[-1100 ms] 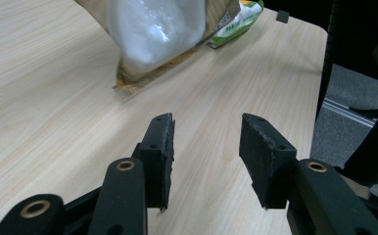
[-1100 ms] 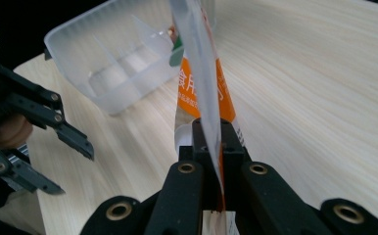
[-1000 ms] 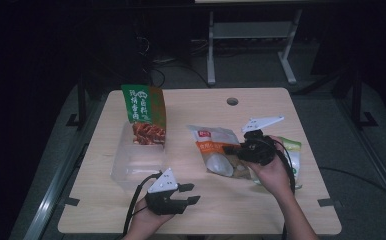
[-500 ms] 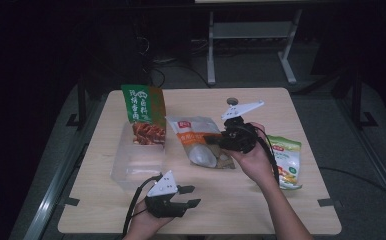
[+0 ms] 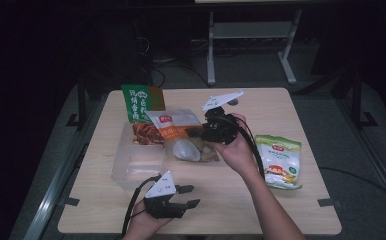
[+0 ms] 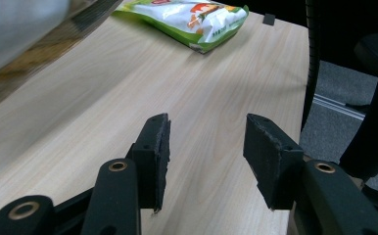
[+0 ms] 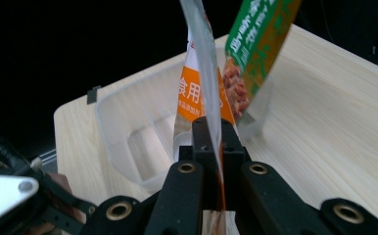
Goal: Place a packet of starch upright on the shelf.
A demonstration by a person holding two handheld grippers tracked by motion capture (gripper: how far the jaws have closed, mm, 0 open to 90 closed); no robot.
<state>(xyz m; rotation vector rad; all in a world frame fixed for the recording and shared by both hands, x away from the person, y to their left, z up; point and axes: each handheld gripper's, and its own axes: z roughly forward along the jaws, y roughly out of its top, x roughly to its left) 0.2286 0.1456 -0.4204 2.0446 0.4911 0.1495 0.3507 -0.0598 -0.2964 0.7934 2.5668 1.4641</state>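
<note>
Comparing the high view with half a second ago, the right gripper (image 5: 203, 131) has carried the orange pouch (image 5: 183, 137) further left, over the clear tray (image 5: 131, 167) at centre. The left gripper (image 5: 183, 196) rests bottom centre, unchanged. In the left gripper view, its jaws stand wide apart over the table (image 6: 104, 98). In the right gripper view, the jaws are clamped on the pouch's edge, centre frame.

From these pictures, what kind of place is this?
Probably a lab or recording room, not a home: a bare wooden table in a dark room, a metal stand behind it, and snack packets such as the green-edged packet laid out for handling.
</note>
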